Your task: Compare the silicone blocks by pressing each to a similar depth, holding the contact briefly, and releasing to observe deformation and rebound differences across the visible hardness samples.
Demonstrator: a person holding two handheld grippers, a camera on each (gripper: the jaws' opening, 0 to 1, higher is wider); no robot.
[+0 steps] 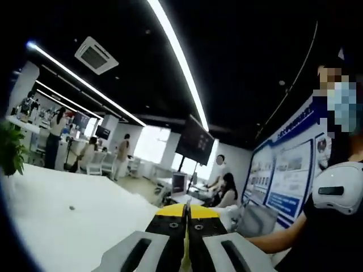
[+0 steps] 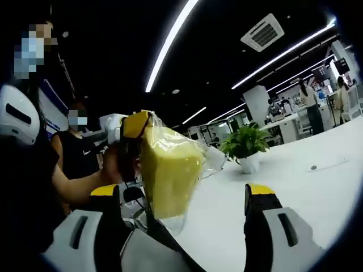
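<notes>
Here my left tongs [image 1: 185, 243] sit with their jaws pressed together, only a thin yellow edge showing in the seam between them, and past their yellow-and-black tips the white table [image 1: 68, 226] stretches away. My right tongs [image 2: 184, 198] stand wide apart, one jaw at each side of the right gripper view, with nothing touching either of them. Between them, raised above the table, hangs the yellow silicone block [image 2: 170, 167] in its clear plastic wrap. In the right gripper view my left tongs come in from the left, and their yellow-tipped black jaws pinch the block's upper left edge, so the block tilts and most of it dangles free toward the middle of the view. I cannot tell how far the jaws reach into the block, since the wrap and the block hide the tips.

Behind the block on the table stands a potted plant [image 2: 245, 148] in a white pot, well apart from both tongs. A small dark speck [image 1: 71, 208] lies on the table in the left gripper view. A dark screen [image 1: 195, 140] hangs from the ceiling beyond, long strip lights [image 1: 176, 54] run overhead, and people [image 1: 221, 184] sit at the table's far end.
</notes>
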